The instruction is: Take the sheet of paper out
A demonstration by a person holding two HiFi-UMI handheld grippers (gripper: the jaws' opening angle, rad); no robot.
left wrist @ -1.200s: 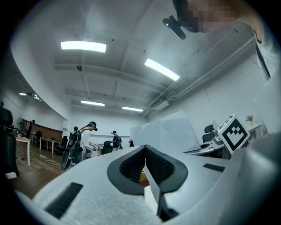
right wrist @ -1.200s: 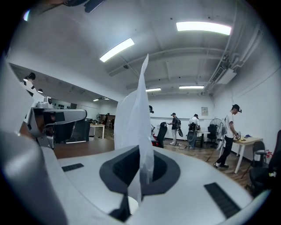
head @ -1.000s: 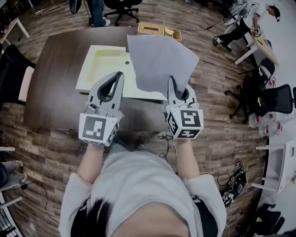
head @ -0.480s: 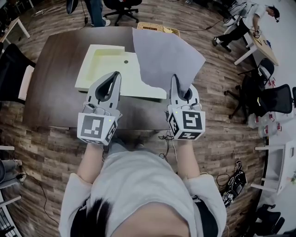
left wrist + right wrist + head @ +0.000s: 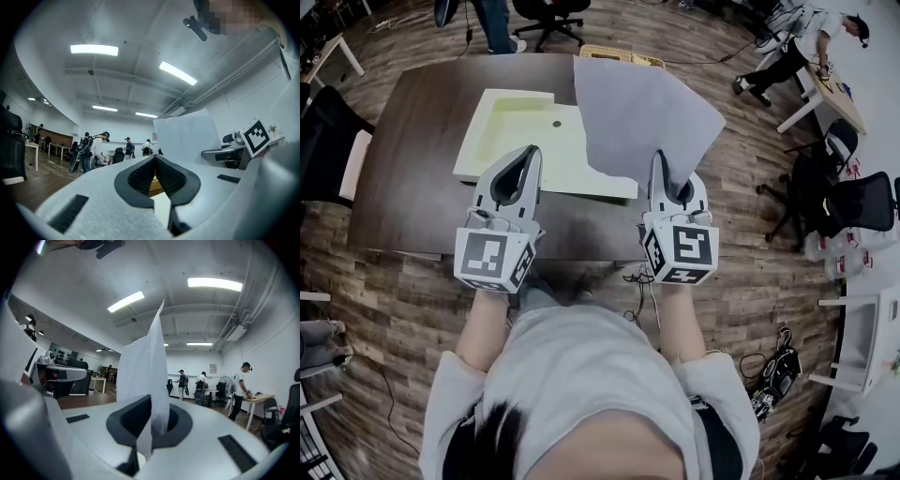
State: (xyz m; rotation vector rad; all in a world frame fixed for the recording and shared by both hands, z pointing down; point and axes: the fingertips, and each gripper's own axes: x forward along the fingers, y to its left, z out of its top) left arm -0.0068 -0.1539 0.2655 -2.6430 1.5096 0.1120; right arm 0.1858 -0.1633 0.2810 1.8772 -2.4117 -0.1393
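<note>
A large grey-white sheet of paper [image 5: 642, 117] stands upright in the air over the right end of the dark table [image 5: 412, 187]. My right gripper [image 5: 660, 161] is shut on its lower edge. In the right gripper view the sheet [image 5: 145, 366] rises edge-on from between the jaws of that gripper [image 5: 151, 401]. A pale yellow shallow tray [image 5: 520, 131] lies on the table, and the sheet hides its right part. My left gripper [image 5: 530, 155] hovers over the tray's near edge, jaw tips touching and nothing held. The left gripper view shows those tips [image 5: 154, 157] and the sheet [image 5: 187, 138] to the right.
A wicker basket [image 5: 609, 54] sits at the table's far edge, partly behind the sheet. A black chair [image 5: 323, 141] stands left of the table, more office chairs [image 5: 853, 202] at the right. People stand at desks [image 5: 830, 84] farther off.
The right gripper has lifted the sheet a little higher and to the right, so its top edge now covers more of the basket. The left gripper has hardly moved.
</note>
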